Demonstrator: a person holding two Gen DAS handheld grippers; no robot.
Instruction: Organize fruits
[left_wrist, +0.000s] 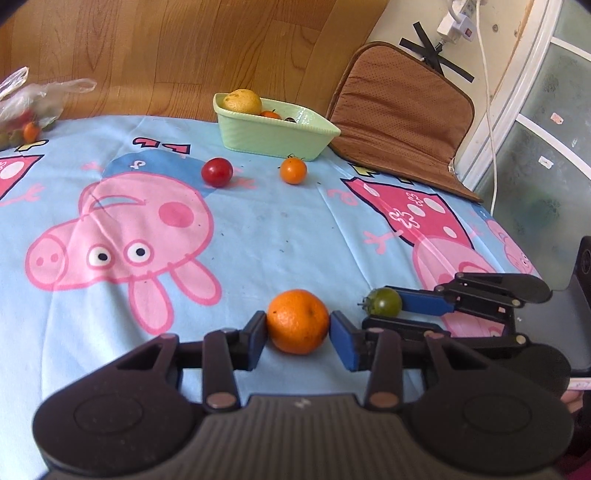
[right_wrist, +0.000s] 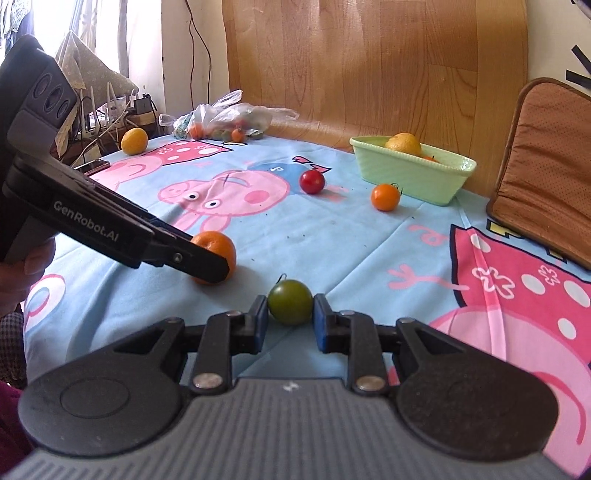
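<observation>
"GenRobot.AI" on left hand-held gripper (right_wrist: 212, 264), mandarin (right_wrist: 216, 247)

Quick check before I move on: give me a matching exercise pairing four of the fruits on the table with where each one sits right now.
Things:
1. mandarin
2. green tomato
3. red tomato
4. lemon

Places:
A. inside the green basket
B. between the fingers of the right tongs
C. loose on the cloth, on the blue patch above the pig's head
D. between the fingers of the left tongs

Pairs: 1-D, 2-B, 3-C, 4-A
</observation>
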